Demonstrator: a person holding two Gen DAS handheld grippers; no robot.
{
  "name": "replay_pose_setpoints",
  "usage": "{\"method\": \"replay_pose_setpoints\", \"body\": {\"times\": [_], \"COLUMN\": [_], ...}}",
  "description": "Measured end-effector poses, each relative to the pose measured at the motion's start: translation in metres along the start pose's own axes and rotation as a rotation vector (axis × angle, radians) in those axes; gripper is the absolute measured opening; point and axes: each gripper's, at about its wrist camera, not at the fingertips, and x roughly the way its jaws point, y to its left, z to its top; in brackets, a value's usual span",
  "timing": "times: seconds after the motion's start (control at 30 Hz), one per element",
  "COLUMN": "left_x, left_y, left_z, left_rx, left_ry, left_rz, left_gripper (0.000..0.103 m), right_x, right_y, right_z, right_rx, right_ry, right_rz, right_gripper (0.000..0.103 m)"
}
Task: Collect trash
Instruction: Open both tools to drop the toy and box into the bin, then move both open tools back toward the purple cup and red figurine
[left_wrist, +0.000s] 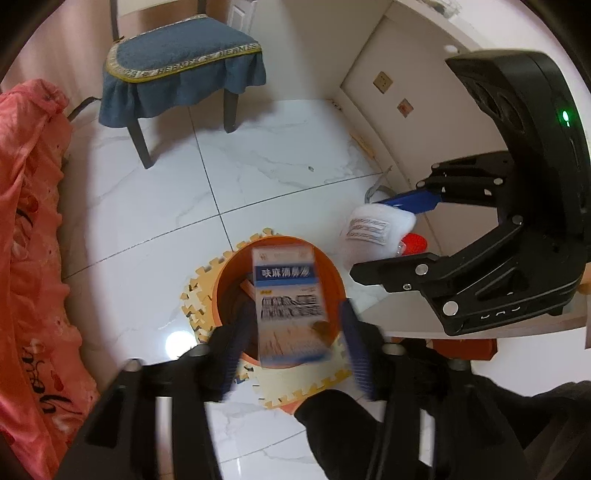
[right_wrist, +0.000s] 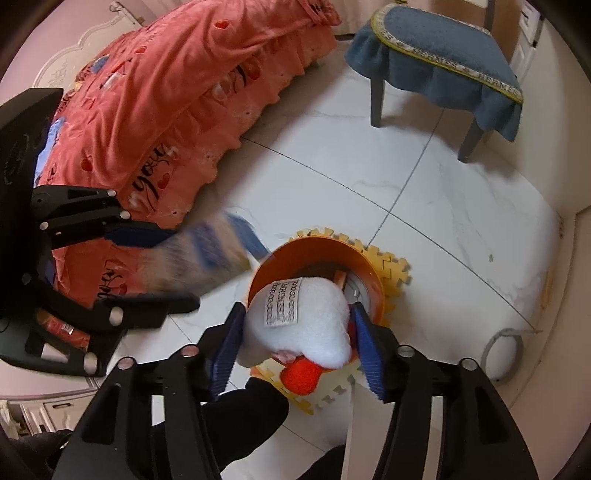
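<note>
An orange bin (left_wrist: 229, 273) stands on a yellow foam mat (left_wrist: 199, 291) on the white tiled floor. My left gripper (left_wrist: 293, 306) is right above it, open. A blue-and-white medicine box (left_wrist: 288, 306), blurred, is between the jaws with a gap on each side, over the bin's mouth. In the right wrist view my right gripper (right_wrist: 298, 308) hangs over the bin (right_wrist: 314, 245), open. A white plush item (right_wrist: 306, 325) with a sewn label and a red ball (right_wrist: 299, 376) sits loosely between its blue pads. Something orange lies inside the bin.
A chair with a blue cushion cover (left_wrist: 177, 62) stands beyond the bin. A bed with a coral frilled cover (right_wrist: 166, 110) lies to one side, a white cabinet (left_wrist: 388, 110) to the other. A grey ring (right_wrist: 506, 350) lies on the floor. A dark sleeve (left_wrist: 340, 424) shows below.
</note>
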Motion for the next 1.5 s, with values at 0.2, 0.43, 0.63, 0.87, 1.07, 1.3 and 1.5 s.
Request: {"method": "replay_pose_setpoints", "body": {"times": [0.2,0.43,0.63,0.87,1.07,1.3,1.5], "left_x": [0.006,-0.008,-0.043,-0.097,-0.14,-0.185,-0.206], "left_y": [0.001,0.0,-0.007,-0.036,-0.073,-0.126,-0.175], "left_z": [-0.001,-0.001,0.004,0.012,0.022,0.034,0.044], "left_rx": [-0.001,0.004,0.006,0.02,0.043,0.086,0.149], "left_ry": [0.021,0.029,-0.01,-0.092,-0.164,-0.272,-0.336], "left_rz": [-0.001,0.025,0.069,0.104,0.128,0.125,0.079], "left_gripper": [0.06,0.061,0.068,0.086,0.087,0.095,0.097], "right_x": [0.003,-0.022,-0.066,-0.143,-0.218,-0.299,-0.351], "right_y": [-0.007,-0.001,0.011,0.021,0.025,0.017,-0.004], "right_z": [-0.003,0.0,-0.002,-0.014,-0.035,-0.083,-0.13], "right_rx": [0.024,0.014,0.003,0.01,0.016,0.046,0.118], "right_ry": [0.013,-0.016,-0.069,-0.2,-0.321,-0.429,-0.515], "right_rz": [0.004,0.01,0.028,0.019,0.0,-0.045,-0.096], "right_gripper": [0.06,0.06,0.069,0.089,0.094,0.096,0.098]}}
